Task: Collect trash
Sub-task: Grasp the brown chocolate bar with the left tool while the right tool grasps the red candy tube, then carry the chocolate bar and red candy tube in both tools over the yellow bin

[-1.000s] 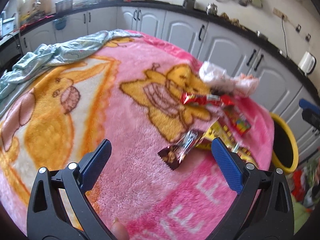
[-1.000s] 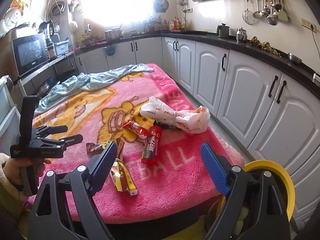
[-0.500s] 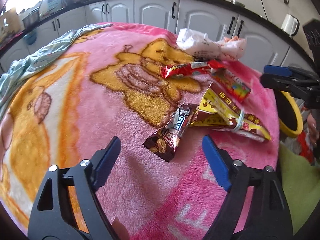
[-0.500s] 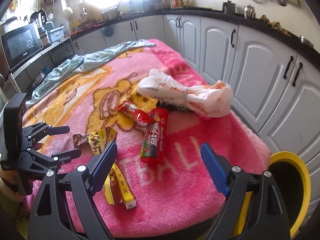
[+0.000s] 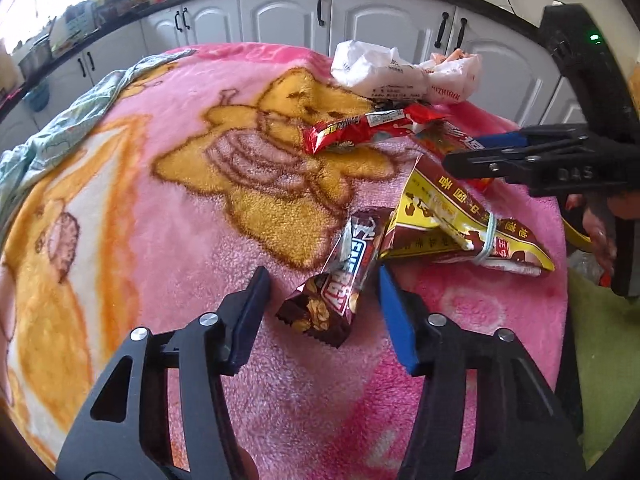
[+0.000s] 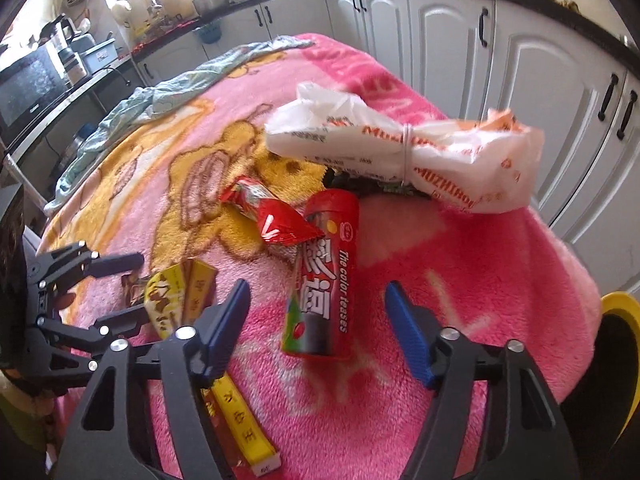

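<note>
Left tongs (image 5: 320,304) closing around the brown chocolate-bar wrapper (image 5: 336,288) lying between their pads on the pink blanket (image 5: 180,240), not yet pinched. Right tongs (image 6: 316,320) also closing, straddling the near end of the red candy tube (image 6: 326,280), pads apart from it. Beyond both: yellow snack packet (image 5: 452,220), red wrapper (image 6: 268,212), tied white plastic bag (image 6: 400,148); yellow bin (image 6: 618,316) right of the right tongs, likely the drop spot.

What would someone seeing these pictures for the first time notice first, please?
A bright pink cartoon blanket fills both views, strewn with snack litter. Nearest the right gripper lies a red candy tube between its closing jaws, with a tied white plastic bag behind it. The left gripper is closing its jaws around a brown chocolate-bar wrapper, not yet pinched.
</note>
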{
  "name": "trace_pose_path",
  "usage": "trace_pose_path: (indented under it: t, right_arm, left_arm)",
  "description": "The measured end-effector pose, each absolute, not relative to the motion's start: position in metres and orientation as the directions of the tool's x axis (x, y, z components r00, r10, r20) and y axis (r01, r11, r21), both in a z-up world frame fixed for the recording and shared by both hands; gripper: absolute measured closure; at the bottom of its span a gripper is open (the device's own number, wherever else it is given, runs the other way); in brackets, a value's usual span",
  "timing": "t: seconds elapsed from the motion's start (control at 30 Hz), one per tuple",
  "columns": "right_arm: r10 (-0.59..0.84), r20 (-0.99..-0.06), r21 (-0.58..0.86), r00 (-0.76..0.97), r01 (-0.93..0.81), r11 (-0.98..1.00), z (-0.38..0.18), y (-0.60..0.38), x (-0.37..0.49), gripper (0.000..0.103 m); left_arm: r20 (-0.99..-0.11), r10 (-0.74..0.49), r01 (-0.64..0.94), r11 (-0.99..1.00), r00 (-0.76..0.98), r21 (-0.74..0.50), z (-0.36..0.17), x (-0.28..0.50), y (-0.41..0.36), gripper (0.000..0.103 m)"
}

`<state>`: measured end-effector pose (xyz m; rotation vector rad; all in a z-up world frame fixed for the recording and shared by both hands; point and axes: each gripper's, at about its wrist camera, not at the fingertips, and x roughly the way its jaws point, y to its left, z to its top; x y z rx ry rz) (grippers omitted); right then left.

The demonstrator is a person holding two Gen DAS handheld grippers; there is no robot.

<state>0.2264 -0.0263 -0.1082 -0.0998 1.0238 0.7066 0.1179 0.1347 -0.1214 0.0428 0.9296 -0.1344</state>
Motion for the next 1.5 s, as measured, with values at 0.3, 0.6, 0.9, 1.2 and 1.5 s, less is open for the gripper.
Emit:
trace_pose_path:
  t: [0.3, 0.6, 0.9, 1.2, 1.5]
  right_arm:
    - [0.502, -0.799, 0.267, 0.332, -0.551, 0.791, -0.114, -0.050, 0.226, 0.072]
    - [0.504, -0.786, 0.258, 0.359, -0.549, 0.795, -0.112, -0.068, 0.209, 0.072]
    - [0.512, -0.749, 0.242, 0.420, -0.546, 0.802, -0.091, -0.086, 0.197, 0.072]
    - [0.549, -0.704, 0.236, 0.450, -0.581, 0.779, -0.059, -0.095, 0.185, 0.072]
    - [0.576, -0.672, 0.244, 0.465, -0.596, 0.765, -0.035, -0.113, 0.171, 0.072]
  left_arm:
    - [-0.786, -0.122, 0.036, 0.991, 0.607, -0.126, -0.122, 0.112, 0.152, 0.081]
    - [-0.769, -0.110, -0.024, 0.987, 0.630, -0.161, -0.117, 0.097, 0.154, 0.083]
    - [-0.736, -0.104, -0.040, 0.984, 0.669, -0.176, -0.101, 0.085, 0.151, 0.083]
    - [-0.683, -0.122, -0.033, 0.977, 0.720, -0.210, -0.071, 0.077, 0.145, 0.083]
    - [-0.641, -0.152, 0.013, 0.976, 0.753, -0.216, -0.042, 0.082, 0.122, 0.083]
